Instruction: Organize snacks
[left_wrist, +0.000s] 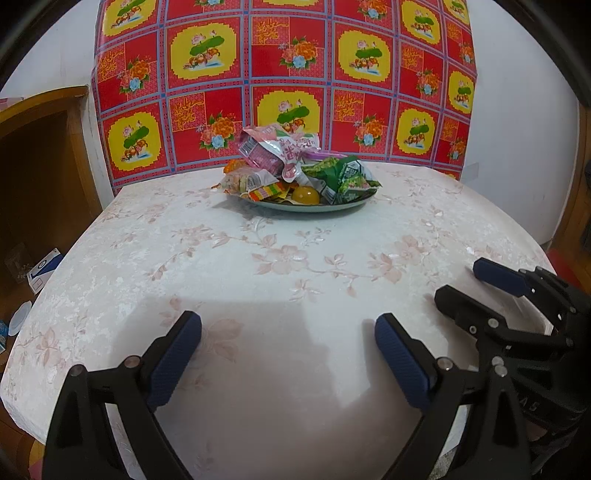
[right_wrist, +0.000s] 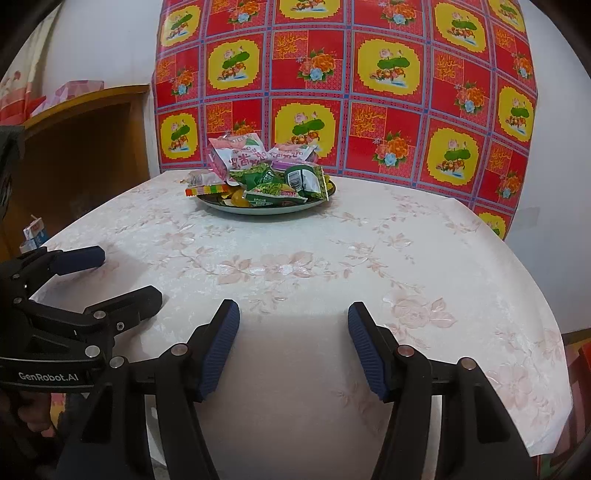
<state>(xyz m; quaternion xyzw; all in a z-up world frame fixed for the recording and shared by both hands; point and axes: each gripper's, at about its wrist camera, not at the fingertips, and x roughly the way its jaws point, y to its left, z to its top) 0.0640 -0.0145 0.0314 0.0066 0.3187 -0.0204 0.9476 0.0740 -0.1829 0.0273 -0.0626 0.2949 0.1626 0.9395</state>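
Floral tablecloth (left_wrist: 280, 258) under both empty, parted jaws; one gripper (right_wrist: 92, 273) reads "GenRobot.AI".

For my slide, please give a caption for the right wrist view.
Both grippers open and empty above floral tablecloth; snacks piled on plate.

Tablecloth (left_wrist: 280, 258) pale pink floral; wall cloth (left_wrist: 288, 74) red-yellow checks; tongs (left_wrist: 288, 325) black.

Surface (left_wrist: 280, 369): rounded, covered in a pale cloth with faint pink flower sprays. One dark, shallow round plate (left_wrist: 343, 205) sits near the far edge, heaped with wrapped snacks (left_wrist: 280, 155) in pink, green and orange packets. Rest of cloth bare.
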